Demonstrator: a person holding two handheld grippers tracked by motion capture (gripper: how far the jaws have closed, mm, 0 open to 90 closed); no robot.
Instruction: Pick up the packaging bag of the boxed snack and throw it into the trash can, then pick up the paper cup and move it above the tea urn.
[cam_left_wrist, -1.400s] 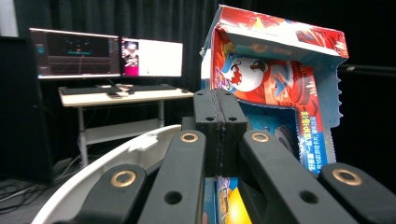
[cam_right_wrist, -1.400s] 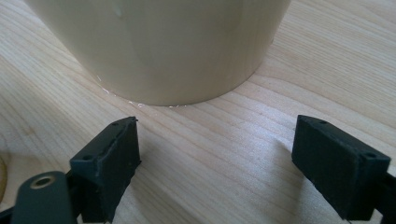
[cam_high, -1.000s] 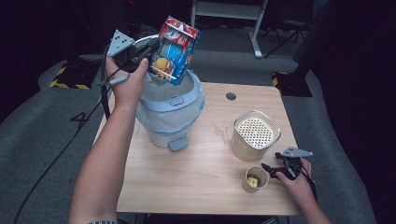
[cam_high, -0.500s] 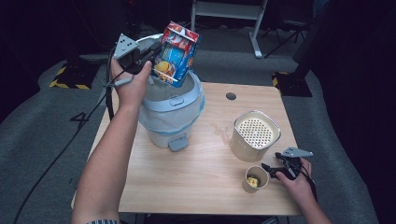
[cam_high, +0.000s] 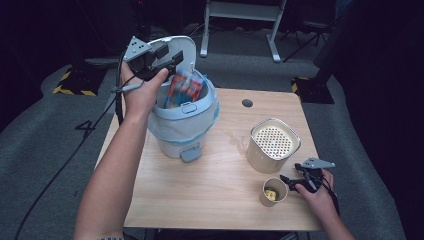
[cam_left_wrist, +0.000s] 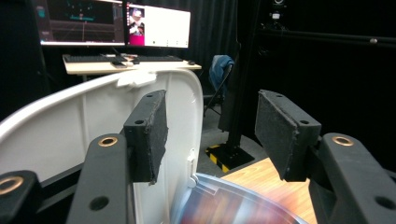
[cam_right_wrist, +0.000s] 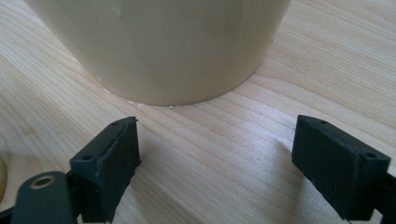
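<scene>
A light-blue bin (cam_high: 182, 127) stands on the wooden table (cam_high: 210, 200) with its white lid (cam_high: 175, 50) raised. A colourful snack bag (cam_high: 184, 89), blurred, sits in the bin's mouth, just below my left gripper (cam_high: 172, 62). The jaws of my left gripper (cam_left_wrist: 210, 130) have just been opening and hold nothing; the lid (cam_left_wrist: 70, 126) is behind them and the bag (cam_left_wrist: 224, 205) beneath. My right gripper (cam_high: 287, 181) rests open on the table, pointing at a paper cup (cam_high: 274, 192). My right gripper (cam_right_wrist: 215, 158) has bare wood between its fingers, with the cup (cam_right_wrist: 163, 46) just ahead.
A metal pot with a perforated cream insert (cam_high: 274, 145) stands right of the bin, behind the cup. A small round hole (cam_high: 247, 103) sits near the table's far edge. The cup holds something yellow. Dark floor surrounds the table.
The left gripper let go of the snack bag, which dropped from above the bin into its mouth. The left hand shifted slightly. The right hand stayed put.
</scene>
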